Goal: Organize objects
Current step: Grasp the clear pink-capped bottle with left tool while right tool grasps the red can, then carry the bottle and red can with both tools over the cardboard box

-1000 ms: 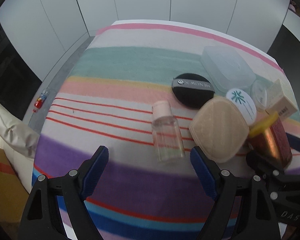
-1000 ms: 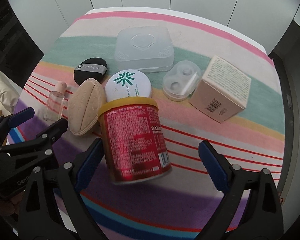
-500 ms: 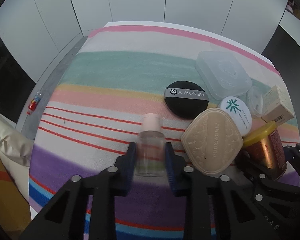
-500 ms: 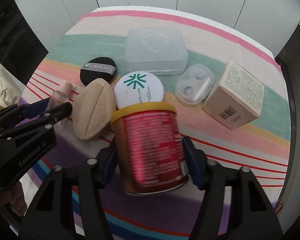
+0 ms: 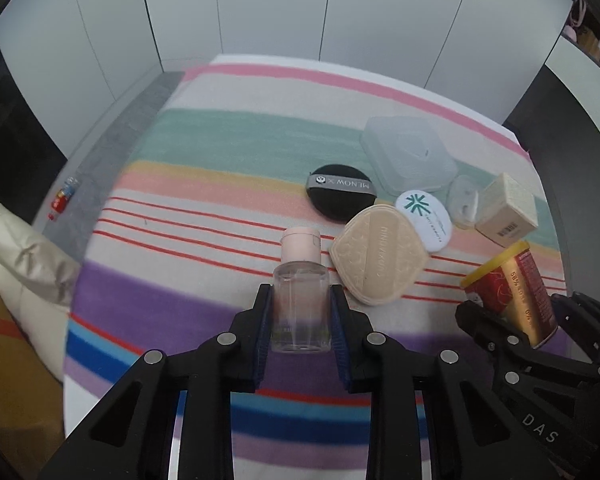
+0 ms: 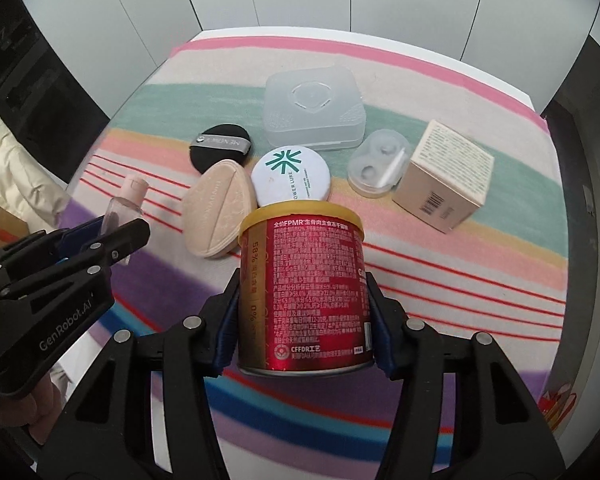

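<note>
White wall panels are backing a striped cloth [image 5: 228, 152]. Your left gripper [image 5: 300, 312] is clamping a small clear bottle [image 5: 300, 304] at 6 o'clock in its view, jaws having just closed onto its sides. Your right gripper [image 6: 304, 316] has just closed too and is gripping a red can [image 6: 304, 284] around its middle. Expect the bottle to be light and slippery; keep hold low on its flat body. The can is looking stiff and heavier; keep gripping mid-wall. At 12 o'clock, puffs and boxes are lying clustered.
</note>
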{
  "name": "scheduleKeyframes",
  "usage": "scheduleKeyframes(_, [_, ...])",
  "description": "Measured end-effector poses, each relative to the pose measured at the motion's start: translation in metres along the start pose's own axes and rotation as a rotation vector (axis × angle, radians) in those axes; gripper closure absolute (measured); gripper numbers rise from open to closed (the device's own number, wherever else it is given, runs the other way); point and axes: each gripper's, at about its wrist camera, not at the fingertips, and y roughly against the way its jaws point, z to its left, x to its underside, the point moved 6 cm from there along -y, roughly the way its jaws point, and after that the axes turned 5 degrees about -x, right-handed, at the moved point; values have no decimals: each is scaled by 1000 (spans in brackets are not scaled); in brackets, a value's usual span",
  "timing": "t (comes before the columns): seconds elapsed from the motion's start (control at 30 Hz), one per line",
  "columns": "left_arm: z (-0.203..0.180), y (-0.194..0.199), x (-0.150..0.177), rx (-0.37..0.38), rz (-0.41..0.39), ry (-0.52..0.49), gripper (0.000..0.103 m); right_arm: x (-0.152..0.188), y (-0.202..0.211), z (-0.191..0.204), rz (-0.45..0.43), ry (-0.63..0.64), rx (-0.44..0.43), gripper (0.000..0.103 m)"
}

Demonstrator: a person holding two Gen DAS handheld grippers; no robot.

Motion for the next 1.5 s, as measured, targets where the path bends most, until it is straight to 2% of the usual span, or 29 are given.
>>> scheduleKeyframes(0.17, [2, 31, 4, -8, -15, -2, 76, 6, 21, 6, -4, 12, -6, 46])
scheduleKeyframes(0.4, [1, 78, 9, -16, -49, 8, 76, 16, 72, 6, -33, 15, -8, 46])
scheduleKeyframes(0.53, [2, 111, 14, -44, -108, 11, 76, 16, 103, 18, -60, 47, -14, 46])
scheduleKeyframes(0.7, [15, 139, 26, -35, -111, 90, 76, 17, 137, 36, -92, 90, -17, 47])
scheduleKeyframes(0.83, [32, 155, 31, -91, -157, 120, 76, 16, 149, 50, -98, 117, -42, 46])
scheduleKeyframes(1.3, [96, 192, 32, -94, -212, 248, 76, -3, 155, 94, -132, 184, -110, 46])
scheduleKeyframes(1.5, [113, 205, 34, -132, -251, 271, 76, -13, 158, 121, -145, 219, -134, 46])
